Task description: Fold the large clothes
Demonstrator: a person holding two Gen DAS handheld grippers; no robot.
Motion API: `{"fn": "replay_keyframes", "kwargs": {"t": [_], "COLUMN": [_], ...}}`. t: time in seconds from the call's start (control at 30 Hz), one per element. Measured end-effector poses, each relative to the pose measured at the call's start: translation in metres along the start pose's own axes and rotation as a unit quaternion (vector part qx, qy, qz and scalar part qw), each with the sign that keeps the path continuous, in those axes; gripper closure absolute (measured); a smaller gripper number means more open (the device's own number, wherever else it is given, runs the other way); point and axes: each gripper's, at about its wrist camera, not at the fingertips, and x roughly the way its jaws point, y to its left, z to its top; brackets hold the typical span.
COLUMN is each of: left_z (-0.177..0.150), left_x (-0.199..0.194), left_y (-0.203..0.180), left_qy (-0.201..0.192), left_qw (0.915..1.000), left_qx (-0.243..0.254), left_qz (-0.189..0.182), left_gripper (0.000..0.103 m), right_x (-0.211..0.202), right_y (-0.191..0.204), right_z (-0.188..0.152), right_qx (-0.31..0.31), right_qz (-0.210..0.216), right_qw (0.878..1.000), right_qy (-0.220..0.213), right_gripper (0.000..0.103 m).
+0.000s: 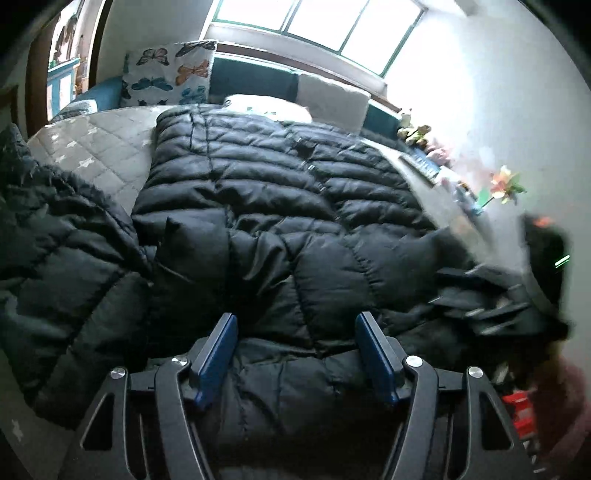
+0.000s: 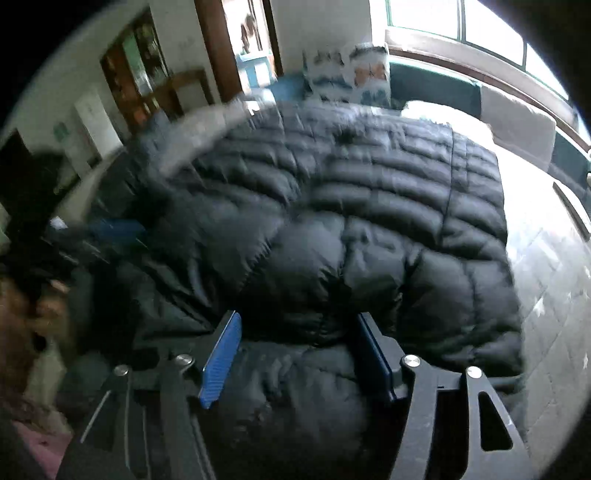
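Nearest the left wrist camera, the left gripper (image 1: 297,354) hangs over the near end of the black puffer jacket (image 1: 280,206), its blue jaws standing fairly wide with quilted fabric showing between them; the pads do not appear to press on it, so nothing is held. The right wrist view shows the same of the right gripper (image 2: 297,354): jaws apart, straddling a puffed roll of the jacket (image 2: 351,206) without pinching it. That picture is blurred, so whether the pads brush the cloth I cannot tell.

The jacket lies spread on the quilted bed cover (image 1: 103,147), running from the grippers toward the far pillows, with a sleeve or side panel (image 1: 62,236) bunched to the near left.

The step in hand looks like taking hold of the near edge to begin a fold. To do it well, each gripper should sink until a full ridge of padding sits between the pads, then close firmly: slippery, springy fabric will squirm out of a shallow pinch. Both hands should grasp at matching points on the same edge, lift together, and carry it level toward the far end, so that the fold lands square.

At the far side stands a butterfly-print cushion (image 1: 170,72) below the window (image 1: 317,18). No brand, label or legible writing can be made out on the jacket or elsewhere.
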Motion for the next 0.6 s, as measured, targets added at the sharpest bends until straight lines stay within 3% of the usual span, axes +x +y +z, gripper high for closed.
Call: {"fn": "replay_keyframes", "kwargs": {"t": [0.1, 0.23, 0.47, 0.6], "left_z": [0.011, 0.033, 0.079, 0.100], "left_x": [-0.034, -0.074, -0.106, -0.107], "left_y": [0.010, 0.051, 0.161, 0.224], "left_qy": [-0.034, -0.083, -0.119, -0.123], "left_qw": [0.9994, 0.9935, 0.9661, 0.9503], "left_qx": [-0.003, -0.044, -0.142, -0.188], "left_qz": [0.008, 0.065, 0.180, 0.216], "left_gripper": [0.032, 0.027, 0.022, 0.022], "right_x": [0.000, 0.001, 0.003, 0.003], "right_y": [0.000, -0.005, 0.002, 0.000], "right_z": [-0.002, 0.000, -0.001, -0.002], "right_qx": [-0.007, 0.001, -0.010, -0.007], "right_qz": [-0.001, 0.020, 0.022, 0.028], "right_qw": [1.000, 1.000, 1.000, 0.999], "right_qy": [-0.002, 0.002, -0.006, -0.012], "right_gripper": [0.029, 0.023, 0.014, 0.013]}}
